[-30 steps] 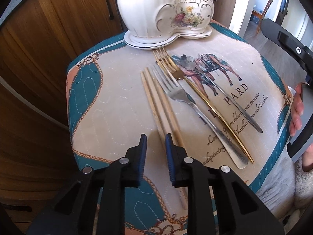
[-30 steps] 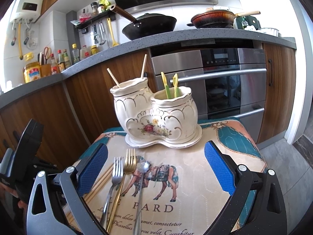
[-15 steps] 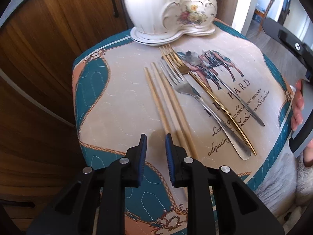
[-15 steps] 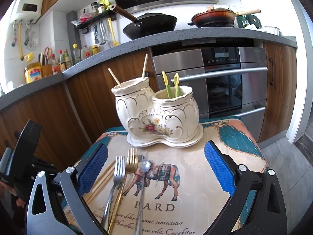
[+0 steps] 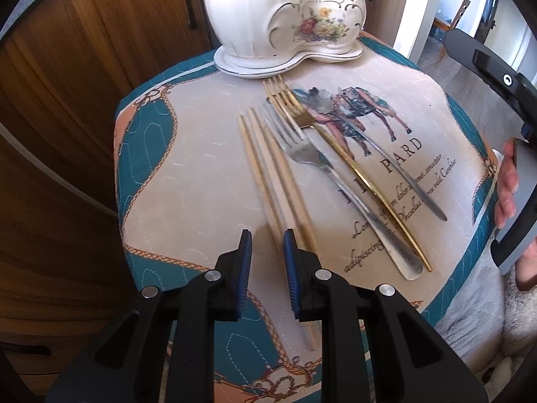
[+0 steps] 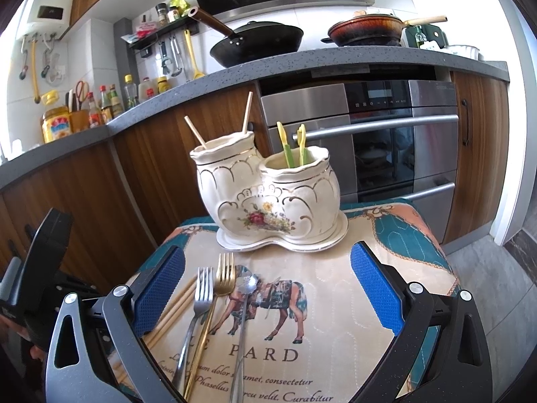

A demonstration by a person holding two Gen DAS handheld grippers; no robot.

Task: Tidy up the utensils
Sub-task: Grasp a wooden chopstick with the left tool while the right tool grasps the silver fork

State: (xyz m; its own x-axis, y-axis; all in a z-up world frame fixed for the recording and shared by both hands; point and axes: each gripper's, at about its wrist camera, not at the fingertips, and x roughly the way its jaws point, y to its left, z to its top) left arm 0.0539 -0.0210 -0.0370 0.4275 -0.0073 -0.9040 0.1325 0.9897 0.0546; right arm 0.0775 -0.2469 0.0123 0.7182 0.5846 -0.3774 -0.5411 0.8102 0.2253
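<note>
**Q:** Item one, what has changed in the last second?

**A:** Almost nothing. My left gripper point(image 5: 266, 245) still hangs over the mat point(image 5: 188, 168) near its near edge, fingers a narrow slot apart and pinching nothing. The loose chopsticks point(image 5: 268, 174) lie where they lay, their near ends running under my right-hand finger, not into the slot. I judge this a pause to line up, with no pick begun.

**Q:** Item two, the right?

**A:** Right gripper point(image 6: 268, 252): fingers spread wide, empty, held over the mat's near edge and facing the holder point(image 6: 268, 194).

**Q:** Item three, stock still on the mat?

**A:** Chopsticks nearest the left edge. Then the silver fork point(image 5: 322, 164), the gold fork point(image 5: 339, 141) and a spoon point(image 5: 402, 174), side by side, heads toward the far edge. The holder stands on its saucer at the middle of that edge.

**Q:** Item four, what does each view add?

**A:** Only the right view shows the holder's mouths: two chopsticks point(image 6: 246, 114) in the left pot, green-and-yellow pieces point(image 6: 288, 147) in the right. Only the left view shows the handles' full length and my slot beside the sticks.
</note>
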